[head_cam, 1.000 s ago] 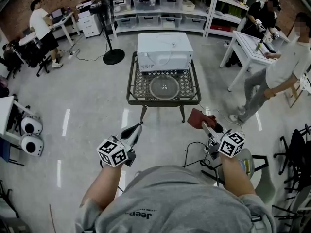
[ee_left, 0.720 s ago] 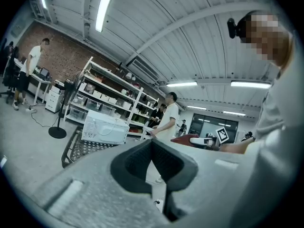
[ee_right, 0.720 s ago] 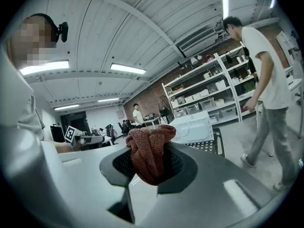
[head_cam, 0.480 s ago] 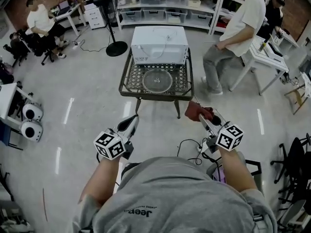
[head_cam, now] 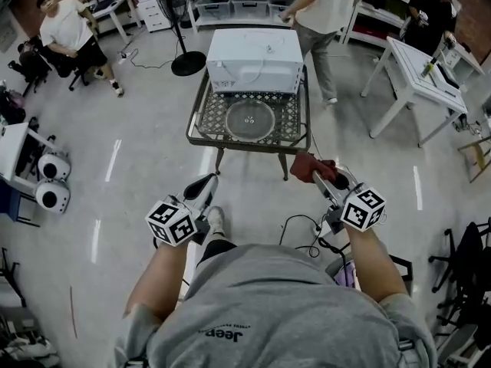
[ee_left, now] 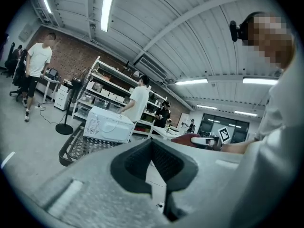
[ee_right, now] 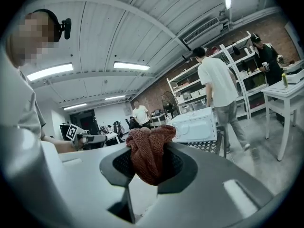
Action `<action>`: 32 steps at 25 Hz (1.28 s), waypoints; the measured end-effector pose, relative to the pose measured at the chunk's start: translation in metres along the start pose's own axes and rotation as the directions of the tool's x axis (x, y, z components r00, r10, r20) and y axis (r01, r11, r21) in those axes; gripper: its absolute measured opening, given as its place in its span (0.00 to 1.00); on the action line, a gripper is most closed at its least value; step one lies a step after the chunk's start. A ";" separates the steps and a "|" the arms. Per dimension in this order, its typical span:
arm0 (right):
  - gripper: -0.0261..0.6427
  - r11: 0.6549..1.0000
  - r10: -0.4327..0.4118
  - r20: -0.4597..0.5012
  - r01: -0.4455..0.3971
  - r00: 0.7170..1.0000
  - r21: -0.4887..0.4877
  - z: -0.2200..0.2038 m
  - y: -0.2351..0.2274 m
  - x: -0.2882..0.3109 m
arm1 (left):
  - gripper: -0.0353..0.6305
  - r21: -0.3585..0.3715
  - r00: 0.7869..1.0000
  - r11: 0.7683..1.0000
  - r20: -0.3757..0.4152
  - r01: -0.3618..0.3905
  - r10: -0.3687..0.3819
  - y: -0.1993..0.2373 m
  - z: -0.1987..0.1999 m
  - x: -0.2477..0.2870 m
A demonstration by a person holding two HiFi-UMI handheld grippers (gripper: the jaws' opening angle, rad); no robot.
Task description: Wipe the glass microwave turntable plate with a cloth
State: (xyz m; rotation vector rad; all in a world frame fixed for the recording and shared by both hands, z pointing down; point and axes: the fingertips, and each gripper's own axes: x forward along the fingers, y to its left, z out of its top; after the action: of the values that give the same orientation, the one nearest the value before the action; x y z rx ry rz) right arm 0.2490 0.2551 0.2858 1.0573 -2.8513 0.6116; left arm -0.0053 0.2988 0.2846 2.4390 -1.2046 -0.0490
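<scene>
Plate [head_cam: 249, 119] slightly nearer; R gripper [head_cam: 319, 179] still clamps cloth [head_cam: 305, 164].

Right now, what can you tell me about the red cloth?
The cloth is rusty red with a knitted, loopy weave. It is bunched into a crumpled wad and pinched between the jaws of the right gripper, with folds sticking up above them. It hangs in the air, short of the table, and touches nothing else.
</scene>
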 end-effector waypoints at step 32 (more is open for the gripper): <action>0.19 0.972 -0.221 -0.096 0.228 0.971 0.062 0.061 -0.156 0.313 | 0.05 -0.036 0.923 0.954 -0.248 0.296 -0.296 0.292 0.068 0.240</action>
State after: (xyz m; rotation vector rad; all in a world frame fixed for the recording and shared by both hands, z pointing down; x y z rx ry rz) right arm 0.1146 -0.0692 0.3374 1.3062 -2.6026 0.7274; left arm -0.0896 -0.0656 0.3703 2.5172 -0.7219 0.1688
